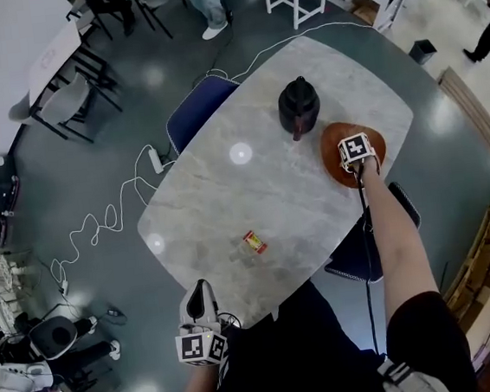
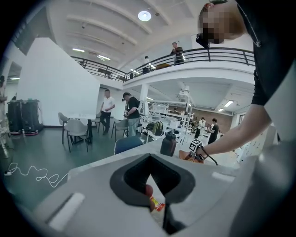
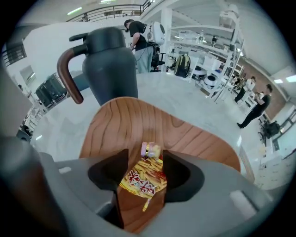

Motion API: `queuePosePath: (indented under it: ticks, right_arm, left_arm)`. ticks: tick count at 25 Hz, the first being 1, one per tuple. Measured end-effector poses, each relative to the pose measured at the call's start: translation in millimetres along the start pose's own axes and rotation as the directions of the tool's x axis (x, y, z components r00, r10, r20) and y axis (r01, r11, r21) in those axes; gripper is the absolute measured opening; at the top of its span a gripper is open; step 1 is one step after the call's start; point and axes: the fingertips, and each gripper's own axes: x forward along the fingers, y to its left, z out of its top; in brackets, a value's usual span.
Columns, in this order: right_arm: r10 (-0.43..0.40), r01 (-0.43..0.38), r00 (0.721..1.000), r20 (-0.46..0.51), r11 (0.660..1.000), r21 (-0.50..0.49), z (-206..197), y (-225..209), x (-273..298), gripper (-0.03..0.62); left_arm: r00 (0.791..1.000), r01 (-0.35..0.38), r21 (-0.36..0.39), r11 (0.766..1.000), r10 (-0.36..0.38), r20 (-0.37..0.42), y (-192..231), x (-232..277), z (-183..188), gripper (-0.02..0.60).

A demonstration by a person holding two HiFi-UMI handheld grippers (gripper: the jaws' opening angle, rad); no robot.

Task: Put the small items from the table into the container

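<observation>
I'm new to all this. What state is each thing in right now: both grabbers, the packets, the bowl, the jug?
Right gripper: shut on the yellow packet, over the wooden bowl.
Left gripper: jaws together, empty.
Wooden bowl: upright, a small sweet lying in it.
Red packet: flat on the table, not held.
Black jug: upright beside the bowl.

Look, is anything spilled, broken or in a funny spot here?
Nothing looks spilled or broken. The jug stands upright beside the wooden tray. The only stray thing is one small red-and-yellow packet, which lies alone on the table, not yet in the tray.
</observation>
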Motion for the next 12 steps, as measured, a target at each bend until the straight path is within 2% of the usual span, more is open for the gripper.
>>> queuePosePath:
  ticks: [3, 5, 6, 8, 9, 12]
  right_arm:
    - [-0.019, 0.009, 0.99, 0.14, 0.997, 0.071, 18.3, -2.6, -37.3, 0.262]
    - [-0.022, -0.021, 0.961, 0.277, 0.988, 0.15, 31.6, -4.1, -80.7, 0.262]
    - [-0.023, -0.047, 0.936, 0.351, 0.981, 0.19, 37.3, -1.0, -107.8, 0.262]
    - [-0.015, -0.124, 0.868, 0.497, 0.962, 0.245, 48.8, 17.3, -170.7, 0.259]
    - [-0.001, -0.174, 0.823, 0.568, 0.952, 0.253, 55.4, 32.4, -204.2, 0.256]
    - [0.055, -0.317, 0.663, 0.747, 0.924, 0.213, 66.1, 95.6, -297.8, 0.227]
  left_arm:
    - [0.998, 0.055, 0.017, 0.998, -0.055, 0.018, 2.3, 5.9, 3.7, 0.003]
    - [0.995, 0.09, 0.032, 0.995, -0.091, 0.039, 0.4, 6.1, 14.1, 0.003]
    - [0.993, 0.106, 0.041, 0.994, -0.108, 0.051, 0.5, 3.9, 21.4, 0.003]
    - [0.987, 0.141, 0.063, 0.988, -0.145, 0.07, 3.2, -2.2, 36.7, 0.003]
    - [0.983, 0.159, 0.075, 0.984, -0.165, 0.082, 5.7, -3.7, 43.9, 0.003]
    - [0.965, 0.211, 0.109, 0.971, -0.224, 0.135, 15.0, -2.4, 65.0, 0.003]
